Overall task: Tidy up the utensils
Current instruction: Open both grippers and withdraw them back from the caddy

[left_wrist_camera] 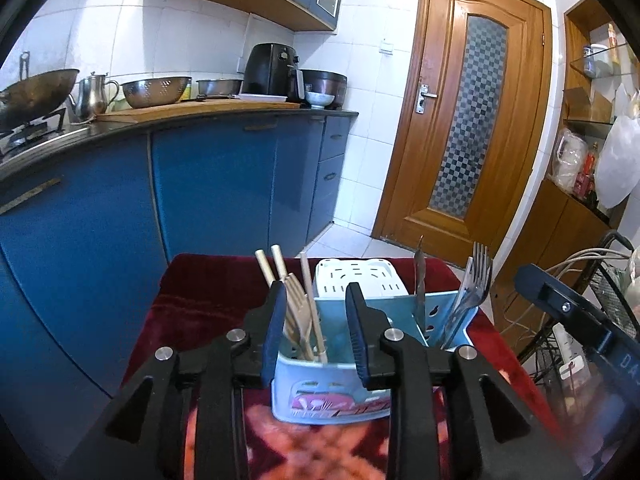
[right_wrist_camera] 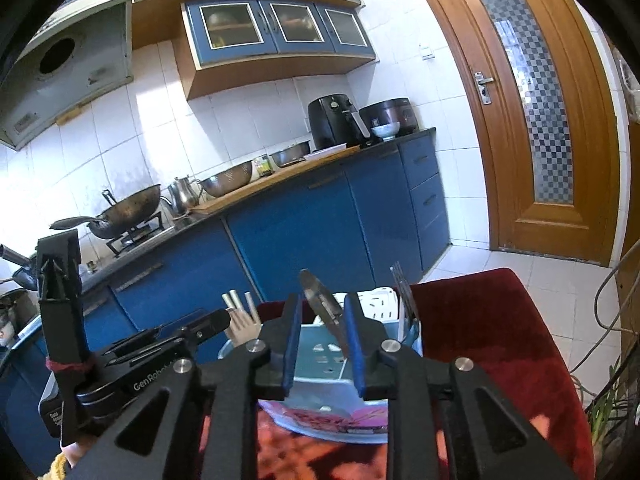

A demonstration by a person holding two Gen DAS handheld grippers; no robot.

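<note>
A: Nearest the lens, the left gripper [left_wrist_camera: 316, 308] hung with its jaws spread wide and nothing between them, right over the near left end of the blue caddy [left_wrist_camera: 332, 392].

B: And the right gripper [right_wrist_camera: 322, 324]?

A: Its jaws stood fairly narrow, with the knife [right_wrist_camera: 324, 308] rising between the pads. Whether the pads were actually pressing the blade, I couldn't tell.

B: Where did everything sit?

A: The caddy stood on the red cloth [left_wrist_camera: 192, 312]. Wooden forks and chopsticks [left_wrist_camera: 298, 312] were upright in the left compartment, the knife in the middle, 2 or more metal forks [left_wrist_camera: 474, 280] leaning in the right 1. Behind it lay a white tray [left_wrist_camera: 356, 276].

B: Risks from there?

A: I'd have said a loose pinch on that thin, slick blade could let it tilt or slip. Also, the left fingers [left_wrist_camera: 276, 320] were just beside the wooden handles; a nudge might rake them out, or tip the light caddy on the soft cloth.
</note>
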